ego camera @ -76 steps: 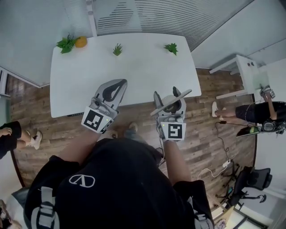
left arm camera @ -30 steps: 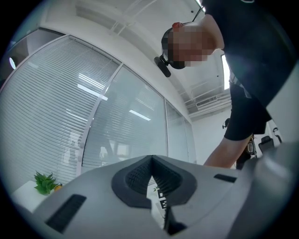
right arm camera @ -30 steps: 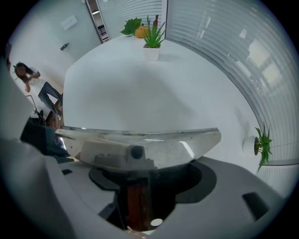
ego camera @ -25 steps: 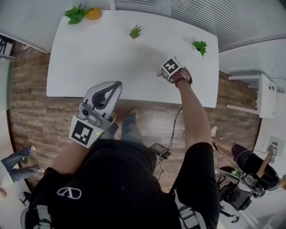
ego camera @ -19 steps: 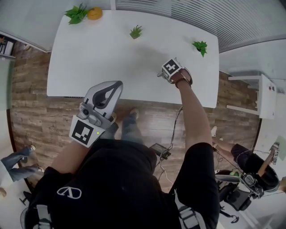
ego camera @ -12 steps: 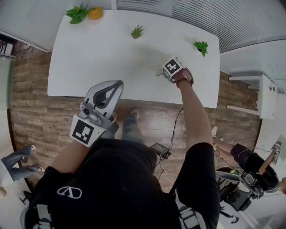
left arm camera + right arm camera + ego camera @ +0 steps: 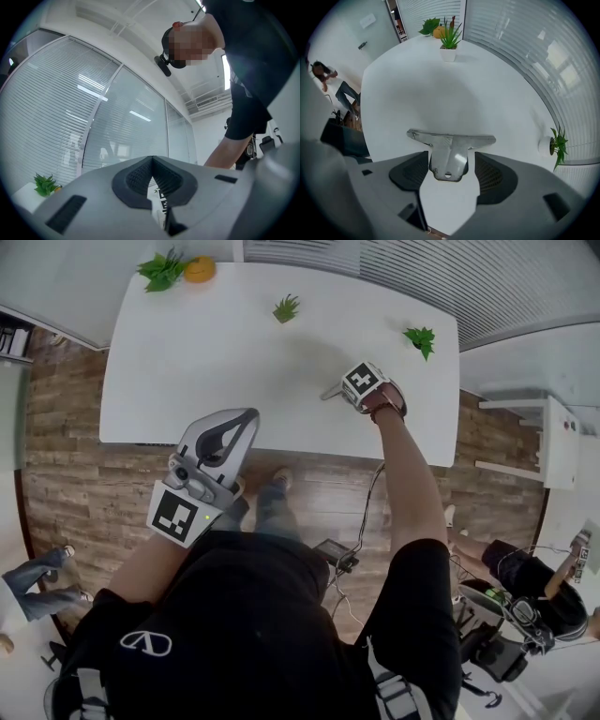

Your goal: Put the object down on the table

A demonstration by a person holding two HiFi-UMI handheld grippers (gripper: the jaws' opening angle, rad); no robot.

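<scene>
A flat T-shaped metal bracket [image 7: 450, 151] sits between the pads of my right gripper [image 7: 451, 174], which is shut on its stem. The crossbar points ahead, just above the white table [image 7: 417, 93]. In the head view the right gripper [image 7: 339, 390] is stretched out over the table's right half, and the bracket's tip [image 7: 328, 393] pokes out to its left, close to the tabletop. My left gripper [image 7: 246, 418] hangs near my body, short of the table's front edge. Its jaws are shut with nothing in them, and in its own view the left gripper [image 7: 152, 160] points up at a glass wall.
Two small potted plants [image 7: 286, 307] [image 7: 420, 337] and an orange object with leaves [image 7: 178, 268] stand along the table's [image 7: 206, 352] far edge. Wooden floor surrounds it. A white cabinet [image 7: 544, 442] is at the right. A person [image 7: 333, 79] stands beyond the table's left end.
Since three seconds ago my right arm has reached out over the table with the bracket. In the last second it edged slightly, and more of the bracket's tip shows. The left gripper stayed put.
</scene>
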